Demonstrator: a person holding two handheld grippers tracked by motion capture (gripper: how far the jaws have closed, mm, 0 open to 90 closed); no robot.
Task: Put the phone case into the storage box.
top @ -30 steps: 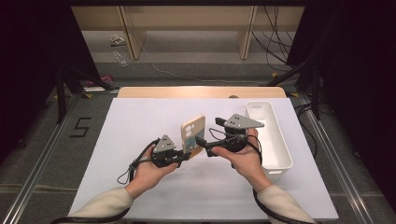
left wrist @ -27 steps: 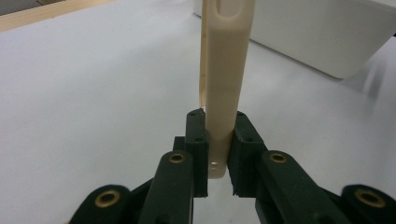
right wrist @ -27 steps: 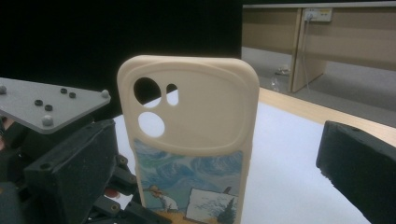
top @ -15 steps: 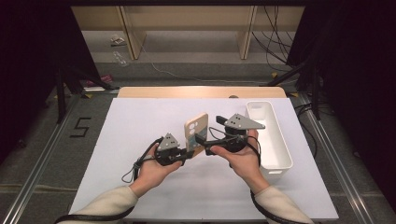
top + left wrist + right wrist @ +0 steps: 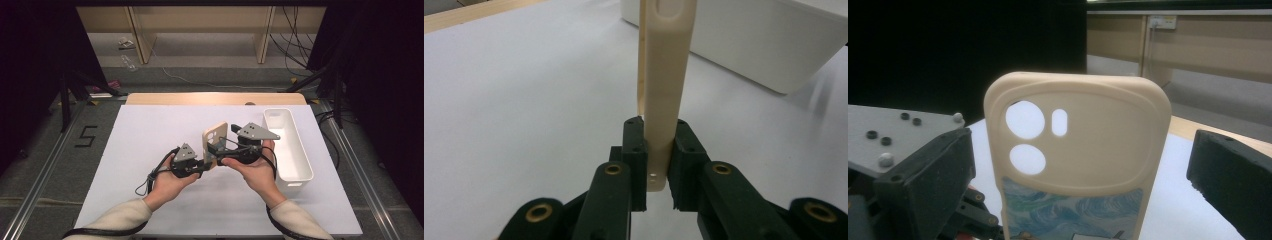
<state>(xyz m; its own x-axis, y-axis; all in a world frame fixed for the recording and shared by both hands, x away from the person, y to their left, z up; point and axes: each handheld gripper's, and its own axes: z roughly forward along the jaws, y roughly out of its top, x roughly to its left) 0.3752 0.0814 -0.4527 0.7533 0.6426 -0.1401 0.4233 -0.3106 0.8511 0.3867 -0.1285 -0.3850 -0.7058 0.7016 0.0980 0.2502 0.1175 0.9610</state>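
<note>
A cream phone case (image 5: 215,141) with camera cut-outs and a blue wave print stands upright above the white table (image 5: 150,130). My left gripper (image 5: 205,164) is shut on its bottom edge; in the left gripper view the two pads (image 5: 635,145) pinch the thin case (image 5: 664,75) from both sides. My right gripper (image 5: 218,146) faces the case from the right. In the right gripper view the case (image 5: 1083,150) stands broadside between that gripper's wide-set jaws, with a small gap at each side. The right gripper (image 5: 1080,172) is open.
A long white bin (image 5: 287,145) sits on the table just right of my right hand, and it lies behind the case in the left gripper view (image 5: 774,45). A wooden strip (image 5: 215,98) runs along the table's far edge. Dark floor and shelving lie beyond.
The left gripper and the case have drifted slightly to the right, closer to the right gripper. The right hand has kept still.
</note>
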